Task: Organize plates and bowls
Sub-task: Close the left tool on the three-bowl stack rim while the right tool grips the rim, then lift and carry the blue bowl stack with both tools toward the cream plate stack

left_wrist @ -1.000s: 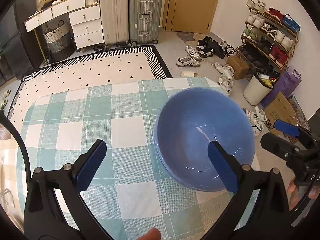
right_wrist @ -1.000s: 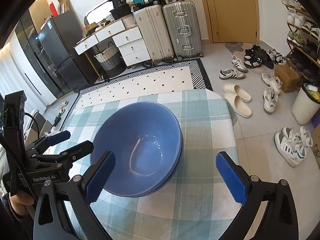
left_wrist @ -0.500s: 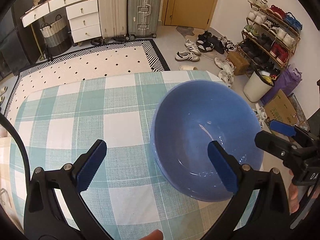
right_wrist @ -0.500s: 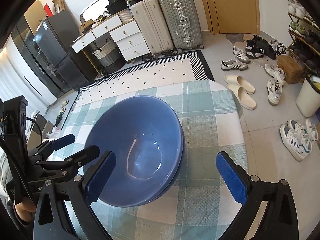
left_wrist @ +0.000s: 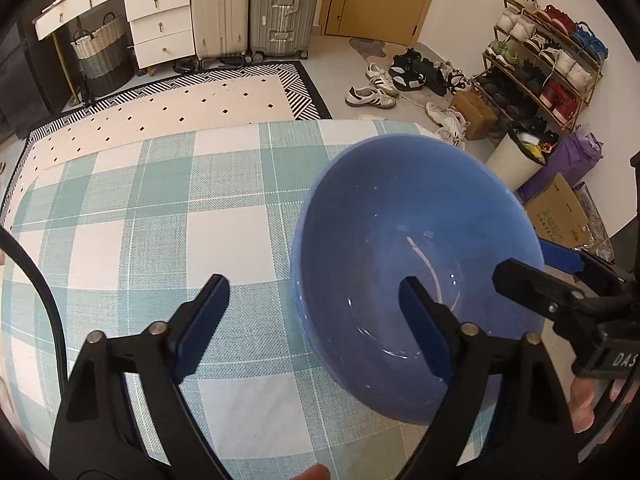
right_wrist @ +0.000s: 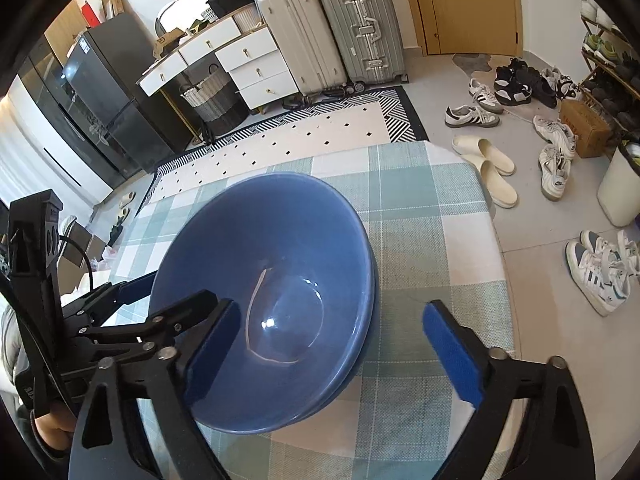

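A large blue bowl [left_wrist: 416, 248] sits nested in another blue bowl on the green checked tablecloth [left_wrist: 152, 232]; it also shows in the right wrist view [right_wrist: 272, 280]. My left gripper [left_wrist: 314, 316] is open, its jaws straddling the bowl's left rim, one finger inside the bowl and one outside. My right gripper [right_wrist: 332, 340] is open, its jaws straddling the bowl's right rim. Each gripper shows in the other's view, the right gripper [left_wrist: 560, 276] at the bowl's right and the left gripper [right_wrist: 132, 312] at its left.
The table's far edge [right_wrist: 400, 148] and right edge [right_wrist: 496, 240] drop to the floor. Beyond lie a patterned rug [left_wrist: 180, 108], suitcases [left_wrist: 248, 4], white drawers [left_wrist: 156, 28], scattered shoes [right_wrist: 480, 112], a shoe rack [left_wrist: 552, 64] and a white bin [left_wrist: 516, 156].
Both grippers have moved in toward the bowl, one from each side; each now has one finger over the bowl's inside. The bowl looms larger in both views.
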Motion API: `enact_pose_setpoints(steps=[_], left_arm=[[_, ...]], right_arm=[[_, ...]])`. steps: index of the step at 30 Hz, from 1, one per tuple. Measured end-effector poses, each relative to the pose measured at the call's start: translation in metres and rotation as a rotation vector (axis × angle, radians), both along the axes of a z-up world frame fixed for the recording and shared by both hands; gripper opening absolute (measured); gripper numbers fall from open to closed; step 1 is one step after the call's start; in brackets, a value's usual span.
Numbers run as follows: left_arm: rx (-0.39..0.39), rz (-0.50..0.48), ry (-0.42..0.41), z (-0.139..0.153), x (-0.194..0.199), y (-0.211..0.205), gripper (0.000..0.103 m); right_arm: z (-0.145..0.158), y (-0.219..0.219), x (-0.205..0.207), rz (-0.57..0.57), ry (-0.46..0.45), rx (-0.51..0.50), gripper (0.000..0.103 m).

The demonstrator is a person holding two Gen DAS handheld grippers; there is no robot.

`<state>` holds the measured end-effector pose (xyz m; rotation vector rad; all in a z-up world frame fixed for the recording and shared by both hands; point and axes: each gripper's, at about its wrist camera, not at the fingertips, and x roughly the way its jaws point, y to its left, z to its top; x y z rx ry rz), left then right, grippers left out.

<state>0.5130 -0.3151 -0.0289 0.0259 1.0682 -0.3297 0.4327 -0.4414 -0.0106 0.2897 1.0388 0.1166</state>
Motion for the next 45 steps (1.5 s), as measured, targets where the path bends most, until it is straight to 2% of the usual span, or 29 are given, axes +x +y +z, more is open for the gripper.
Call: enact_pose_setpoints(steps=[4, 8, 10, 13, 15, 17, 21, 26, 31, 45], left_arm=[[0.006, -0.008, 0.020, -0.012, 0.006, -0.002, 0.065], [0.013, -0.020, 0.034, -0.024, 0.012, -0.005, 0.051], [0.018, -0.021, 0.042, -0.029, 0.014, -0.005, 0.045], [0.009, -0.015, 0.053, -0.035, 0.019, -0.006, 0.035], [0.003, -0.018, 0.054, -0.038, 0.020, -0.004, 0.022], [0.011, -0.020, 0.052, -0.039, 0.023, -0.006, 0.017], [0.004, -0.011, 0.042, -0.043, 0.024, -0.002, 0.017], [0.036, 0.000, 0.011, -0.041, 0.018, -0.010, 0.017], [0.013, -0.005, 0.021, -0.039, 0.008, -0.003, 0.017], [0.005, 0.029, -0.074, 0.022, -0.048, 0.029, 0.017]], right_arm=[[-0.008, 0.002, 0.004, 0.006, 0.020, 0.001, 0.081], [-0.016, 0.005, 0.008, 0.008, 0.038, 0.003, 0.062], [-0.020, 0.006, 0.010, 0.010, 0.047, -0.003, 0.058], [-0.026, 0.008, 0.012, 0.013, 0.065, -0.001, 0.045], [-0.029, 0.008, 0.012, 0.015, 0.067, -0.013, 0.043], [-0.031, 0.008, 0.013, 0.008, 0.065, -0.028, 0.036], [-0.035, -0.001, 0.012, -0.016, 0.062, -0.016, 0.024], [-0.036, 0.002, 0.010, -0.030, 0.056, -0.049, 0.024], [-0.029, 0.003, 0.002, -0.029, 0.044, -0.050, 0.024], [0.027, 0.038, -0.041, 0.020, -0.040, -0.081, 0.024]])
